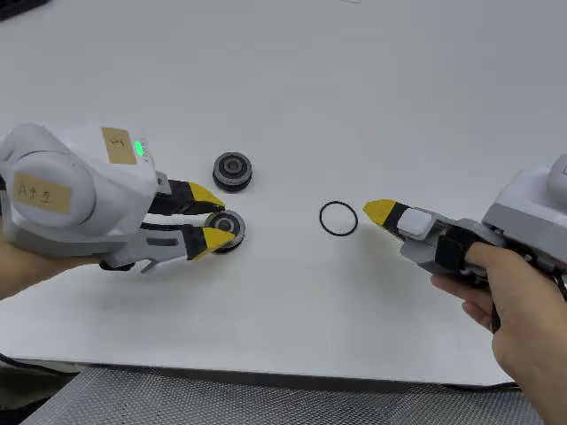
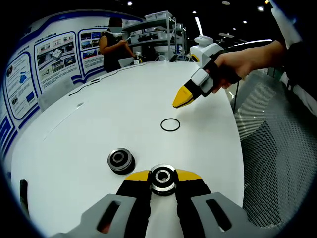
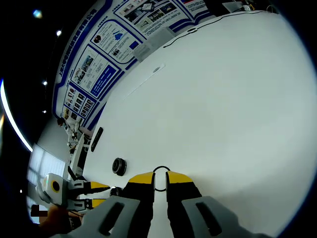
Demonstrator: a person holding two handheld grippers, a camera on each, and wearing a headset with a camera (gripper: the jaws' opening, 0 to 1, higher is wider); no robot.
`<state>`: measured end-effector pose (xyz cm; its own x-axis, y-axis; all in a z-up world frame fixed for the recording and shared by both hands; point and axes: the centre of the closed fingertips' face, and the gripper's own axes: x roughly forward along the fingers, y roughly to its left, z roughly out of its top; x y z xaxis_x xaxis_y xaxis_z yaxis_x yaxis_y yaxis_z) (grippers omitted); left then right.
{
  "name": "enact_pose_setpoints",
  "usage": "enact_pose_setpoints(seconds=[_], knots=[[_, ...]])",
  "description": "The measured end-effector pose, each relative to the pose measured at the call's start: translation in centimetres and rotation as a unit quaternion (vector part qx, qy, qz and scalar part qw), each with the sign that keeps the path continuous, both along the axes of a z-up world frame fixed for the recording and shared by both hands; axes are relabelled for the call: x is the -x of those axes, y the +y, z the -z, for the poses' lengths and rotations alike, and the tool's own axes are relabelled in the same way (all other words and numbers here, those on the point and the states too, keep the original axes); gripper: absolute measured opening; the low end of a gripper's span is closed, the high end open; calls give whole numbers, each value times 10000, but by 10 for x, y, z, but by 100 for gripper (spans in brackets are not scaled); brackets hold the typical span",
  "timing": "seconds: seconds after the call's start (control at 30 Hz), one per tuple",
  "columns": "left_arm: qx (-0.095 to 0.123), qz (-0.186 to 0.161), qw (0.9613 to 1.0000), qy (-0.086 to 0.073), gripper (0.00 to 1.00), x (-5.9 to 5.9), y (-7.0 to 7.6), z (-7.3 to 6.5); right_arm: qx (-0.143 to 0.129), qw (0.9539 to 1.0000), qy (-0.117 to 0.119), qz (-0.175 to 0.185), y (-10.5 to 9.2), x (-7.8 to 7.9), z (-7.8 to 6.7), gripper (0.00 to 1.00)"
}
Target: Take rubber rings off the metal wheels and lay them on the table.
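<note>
The left gripper pinches one wheel near the table's front edge, with a second wheel just behind. The right gripper, its jaws nearly together and empty, hovers beside a ring that lies flat.

Bare table wide open ahead; loose ring lies mid-table, free wheel just beyond left gripper.
</note>
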<state>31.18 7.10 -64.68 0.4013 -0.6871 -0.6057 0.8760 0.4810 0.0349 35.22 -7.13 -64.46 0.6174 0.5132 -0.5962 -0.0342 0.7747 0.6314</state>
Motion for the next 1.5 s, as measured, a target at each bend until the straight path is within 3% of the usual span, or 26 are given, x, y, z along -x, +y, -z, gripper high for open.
enact_pose_setpoints(seconds=[0.67, 1.0, 1.13, 1.3, 1.37, 1.5], knots=[[-10, -4, 10000, 94, 15, 0, 1, 4, -218, 9997, -30, -58, 11, -1, -6, 10], [-212, 192, 9996, -27, 14, 1, 1, 5, -356, 9993, -45, -136, 20, 1, -10, 10], [-335, 249, 9991, -8, 14, 1, 0, 6, -420, 9986, -114, -309, 31, 2, -12, 10], [-379, 297, 9988, 14, 13, 1, 1, 6, -681, 9946, -312, -725, 55, 5, -17, 13], [-379, 308, 9988, 14, 13, 1, 1, 7, -844, 9906, -519, -948, 67, 7, -22, 15], [-299, 311, 9991, -31, 13, 1, 1, 7, -1093, 9840, -479, -1321, 89, 17, -21, 19]])
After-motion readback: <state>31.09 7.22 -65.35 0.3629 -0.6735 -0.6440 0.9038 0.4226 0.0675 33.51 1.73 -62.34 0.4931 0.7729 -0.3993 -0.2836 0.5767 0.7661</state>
